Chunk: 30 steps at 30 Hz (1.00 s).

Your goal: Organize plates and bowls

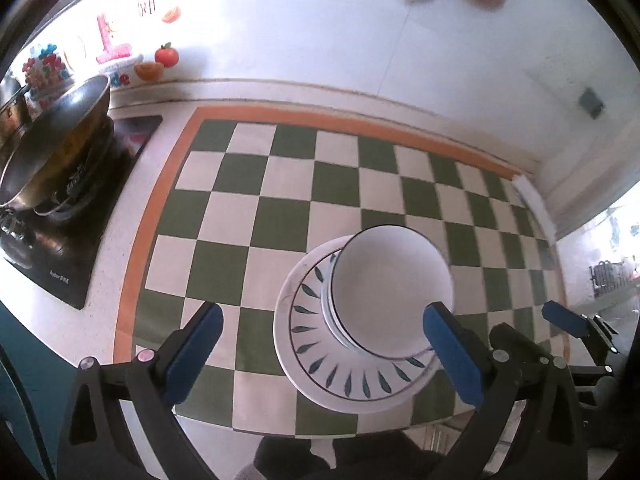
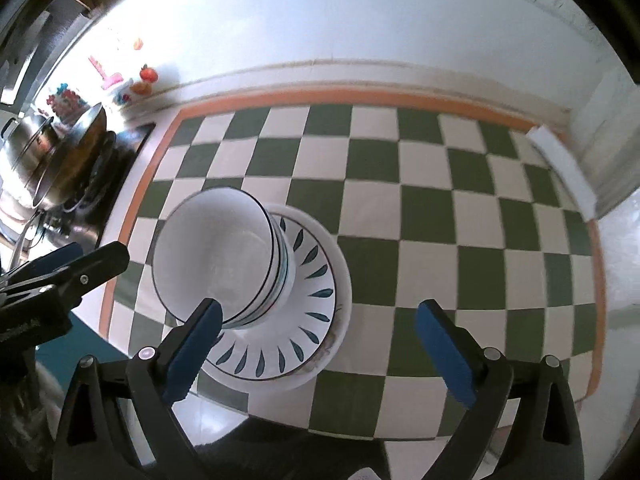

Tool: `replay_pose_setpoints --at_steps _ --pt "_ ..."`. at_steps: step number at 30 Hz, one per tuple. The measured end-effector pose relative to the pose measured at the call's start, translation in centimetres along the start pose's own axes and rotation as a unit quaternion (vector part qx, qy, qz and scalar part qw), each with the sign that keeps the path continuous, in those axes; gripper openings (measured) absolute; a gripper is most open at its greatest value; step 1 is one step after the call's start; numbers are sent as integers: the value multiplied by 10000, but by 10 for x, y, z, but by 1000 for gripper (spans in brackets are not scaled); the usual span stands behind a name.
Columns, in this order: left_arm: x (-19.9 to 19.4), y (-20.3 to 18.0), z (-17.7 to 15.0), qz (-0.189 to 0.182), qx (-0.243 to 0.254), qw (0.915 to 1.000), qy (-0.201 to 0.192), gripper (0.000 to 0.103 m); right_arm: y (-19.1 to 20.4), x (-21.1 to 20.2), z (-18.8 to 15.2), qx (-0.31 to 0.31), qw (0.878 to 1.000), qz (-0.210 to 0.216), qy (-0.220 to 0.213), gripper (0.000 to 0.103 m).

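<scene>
While hovering over the worktop (image 1: pixel 172 132), holds nothing in the left tongs (image 1: pixel 323 312), with the blue pads (image 1: pixel 200 340) spread wide and the right-hand pad crossing in front of the near rim of the stack of bowls (image 1: pixel 392 280). Holds nothing in the right tongs (image 2: pixel 319 308) either, spread just as wide, with the left-hand pad in front of that same rim. Cannot tell from either view whether touching the rim or just above it.

Finds the stack of bowls nested and upright, white with a dark line at each rim, in the middle of a leaf-patterned plate (image 1: pixel 320 344). Finds that plate atop a plain white plate (image 1: pixel 290 280), slightly larger, with its rim peeking out around the edge. Locates the whole pile on a green-and-white checkered mat (image 1: pixel 280 184) with an orange border, toward the mat's near edge. Sees the pile to the right in the left wrist view and to the left in the right wrist view. Catches each of the tongs at the edge of the other's view.

Beyond the mat's left edge, shows a metal wok (image 1: pixel 52 140) on a black stove (image 1: pixel 60 264), well apart from the pile. Shows colourful stickers (image 1: pixel 160 56) on the white wall behind, and a white strip (image 2: pixel 560 164) at the mat's far right edge.
</scene>
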State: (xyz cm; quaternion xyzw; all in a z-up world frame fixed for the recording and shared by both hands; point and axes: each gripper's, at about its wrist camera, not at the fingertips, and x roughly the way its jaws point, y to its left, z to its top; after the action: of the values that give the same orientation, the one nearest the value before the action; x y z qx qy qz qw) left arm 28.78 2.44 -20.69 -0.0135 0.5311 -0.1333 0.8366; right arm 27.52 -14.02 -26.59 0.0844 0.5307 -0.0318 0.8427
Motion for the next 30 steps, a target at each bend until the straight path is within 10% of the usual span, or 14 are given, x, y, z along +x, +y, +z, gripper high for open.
replay_pose_setpoints --at_steps 30 --pt "-205 -22 -130 314 419 9905 -1268 103 57 -238 -146 109 9873 -41 -1587 101"
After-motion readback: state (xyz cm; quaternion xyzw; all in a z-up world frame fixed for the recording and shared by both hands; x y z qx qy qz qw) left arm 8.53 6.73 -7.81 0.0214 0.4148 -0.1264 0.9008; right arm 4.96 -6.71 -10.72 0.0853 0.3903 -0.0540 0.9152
